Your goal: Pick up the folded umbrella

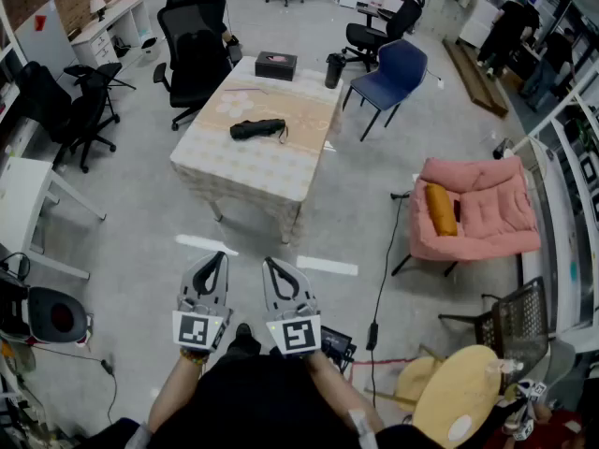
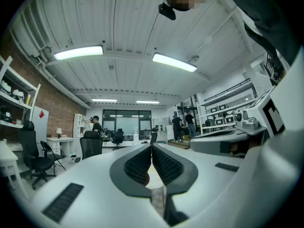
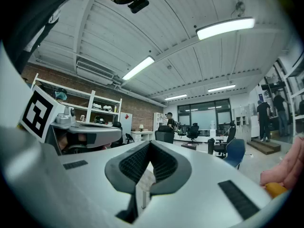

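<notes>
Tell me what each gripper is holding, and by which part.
Nothing. The left gripper and right gripper are both shut and empty; the folded umbrella lies on the table, away from both.

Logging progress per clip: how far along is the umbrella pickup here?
Done: nothing yet; the folded umbrella lies untouched on the table. In hand: nothing; left gripper and right gripper sit near the person's body, jaws together, empty. Remaining: approach the table, grasp, lift.
</notes>
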Demonstrator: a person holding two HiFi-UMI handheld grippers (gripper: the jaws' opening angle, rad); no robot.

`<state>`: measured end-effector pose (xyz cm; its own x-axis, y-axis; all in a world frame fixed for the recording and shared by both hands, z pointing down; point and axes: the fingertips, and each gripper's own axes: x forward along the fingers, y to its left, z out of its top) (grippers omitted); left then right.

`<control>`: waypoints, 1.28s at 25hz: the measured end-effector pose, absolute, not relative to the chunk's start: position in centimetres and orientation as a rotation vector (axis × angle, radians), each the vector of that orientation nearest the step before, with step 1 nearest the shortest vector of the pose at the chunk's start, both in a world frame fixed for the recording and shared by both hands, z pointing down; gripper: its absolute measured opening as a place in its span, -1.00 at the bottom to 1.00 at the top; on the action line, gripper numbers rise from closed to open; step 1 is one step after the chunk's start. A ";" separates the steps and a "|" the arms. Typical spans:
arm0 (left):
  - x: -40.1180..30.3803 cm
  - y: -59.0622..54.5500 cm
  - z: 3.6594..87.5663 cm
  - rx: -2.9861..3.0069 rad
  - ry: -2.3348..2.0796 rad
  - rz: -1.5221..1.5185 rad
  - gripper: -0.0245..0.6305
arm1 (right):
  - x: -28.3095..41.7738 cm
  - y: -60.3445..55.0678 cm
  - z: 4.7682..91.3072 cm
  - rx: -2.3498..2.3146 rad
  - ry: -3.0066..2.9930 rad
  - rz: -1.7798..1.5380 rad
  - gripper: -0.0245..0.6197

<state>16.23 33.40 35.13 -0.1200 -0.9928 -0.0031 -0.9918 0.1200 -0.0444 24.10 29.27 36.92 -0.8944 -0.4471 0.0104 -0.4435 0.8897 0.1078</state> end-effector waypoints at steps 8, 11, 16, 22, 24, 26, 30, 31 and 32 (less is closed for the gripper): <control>14.1 34.1 35.7 -2.069 2.325 -0.044 -0.87 | 22.3 30.1 36.9 0.697 -3.043 -0.131 -0.87; 13.1 34.3 35.9 -2.048 2.334 0.000 -0.87 | 21.7 29.7 37.1 0.786 -3.008 -0.160 -0.87; 10.5 34.5 35.9 -2.017 2.338 0.036 -0.87 | 19.7 29.2 37.3 0.926 -2.962 -0.164 -0.87; 6.6 34.5 36.2 -2.045 2.325 0.034 -0.87 | 15.1 29.3 38.7 0.967 -2.917 -0.126 -0.87; 5.7 34.3 36.1 -2.066 2.296 -0.002 -0.87 | 13.3 29.6 38.6 0.946 -2.912 -0.161 -0.87; 5.2 34.3 36.3 -2.083 2.272 -0.025 -0.87 | 12.3 29.8 38.1 0.946 -2.910 -0.185 -0.87; 4.9 33.7 36.9 -2.089 2.287 -0.040 -0.87 | 11.8 29.3 37.3 0.948 -2.923 -0.196 -0.87; 5.0 33.5 36.9 -2.086 2.289 -0.047 -0.87 | 11.7 29.2 37.3 0.933 -2.927 -0.201 -0.87; 5.0 33.1 36.9 -2.082 2.288 -0.055 -0.87 | 11.5 29.0 37.4 0.916 -2.933 -0.205 -0.87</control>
